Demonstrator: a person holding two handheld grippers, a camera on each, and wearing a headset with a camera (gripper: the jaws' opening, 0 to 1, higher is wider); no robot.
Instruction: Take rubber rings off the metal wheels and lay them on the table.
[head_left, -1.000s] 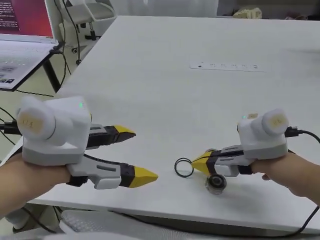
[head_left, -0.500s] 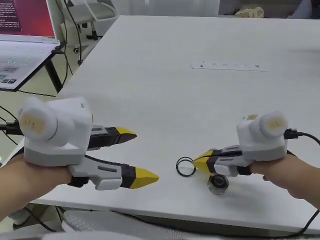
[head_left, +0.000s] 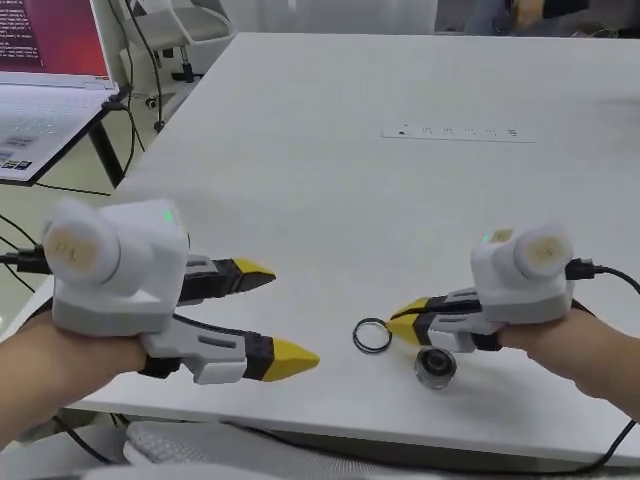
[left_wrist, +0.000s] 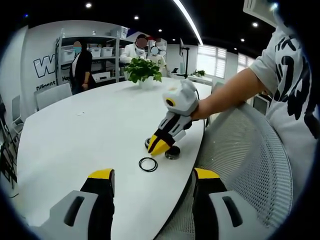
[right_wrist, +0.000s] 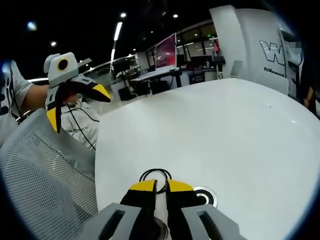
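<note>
Rubber ring lying free on the worktop at the tip of the right tool

The thin black rubber ring (head_left: 372, 335), a flat round loop, lies on the smooth white worktop (head_left: 330, 180); in the head view the right tool (head_left: 400, 322), jaws drawn together with nothing seen between them, has its pointed yellow tips just right of the ring, at its rim, though contact cannot be told. A small round metal wheel (head_left: 435, 366) with a shiny face sits further right of the ring, toward the worktop's front edge. The left tool (head_left: 292, 311), jaws spread wide and empty, hovers well left of the ring
</note>
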